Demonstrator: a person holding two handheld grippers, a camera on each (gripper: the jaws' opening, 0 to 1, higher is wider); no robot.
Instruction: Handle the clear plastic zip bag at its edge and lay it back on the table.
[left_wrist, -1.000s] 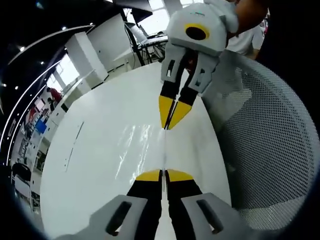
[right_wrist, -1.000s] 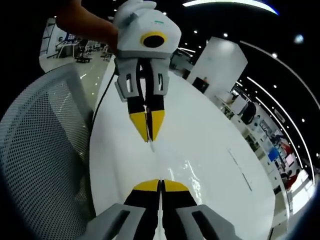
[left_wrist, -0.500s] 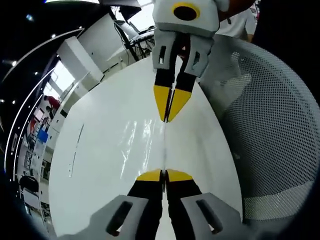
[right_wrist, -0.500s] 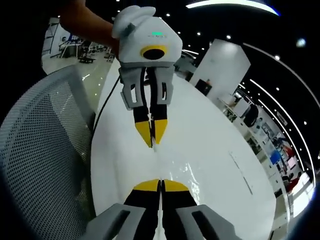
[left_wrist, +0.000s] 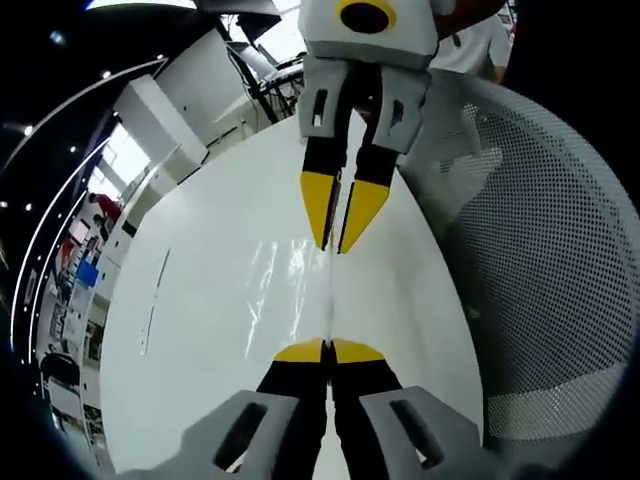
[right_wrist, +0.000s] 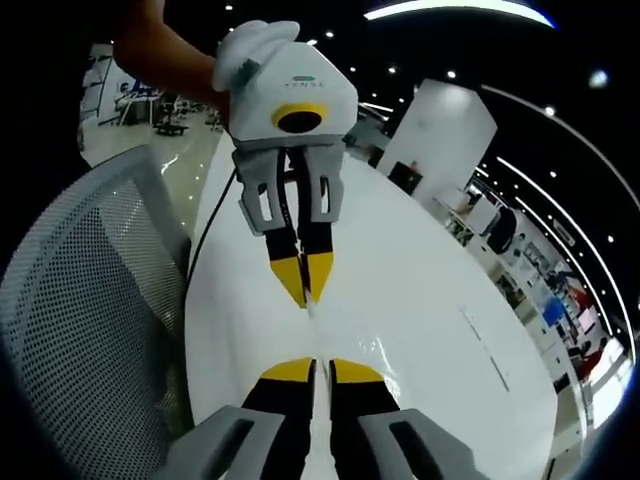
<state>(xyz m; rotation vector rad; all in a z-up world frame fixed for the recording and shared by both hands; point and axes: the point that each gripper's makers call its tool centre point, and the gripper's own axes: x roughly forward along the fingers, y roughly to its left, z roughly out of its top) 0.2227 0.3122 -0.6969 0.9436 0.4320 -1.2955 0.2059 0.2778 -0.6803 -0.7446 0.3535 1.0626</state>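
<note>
We see the clear plastic zip bag (left_wrist: 300, 290) stretched edge-on at frame centre above the white table (left_wrist: 200, 300). The left gripper (left_wrist: 327, 351) is clamped on its near edge; the right gripper (left_wrist: 335, 240) looks slightly parted, perhaps releasing. It's thin, limp, slippery film: grip the stiffer zip edge.

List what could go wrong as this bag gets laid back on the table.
1. The right gripper looks slightly parted at the edge of the clear plastic zip bag, while the left gripper is shut on it. The bag could drop from one end and land folded or twisted.
2. The bag is held not far from the side of the white table that borders the mesh chair. Being slick, it may slide off there.
</note>
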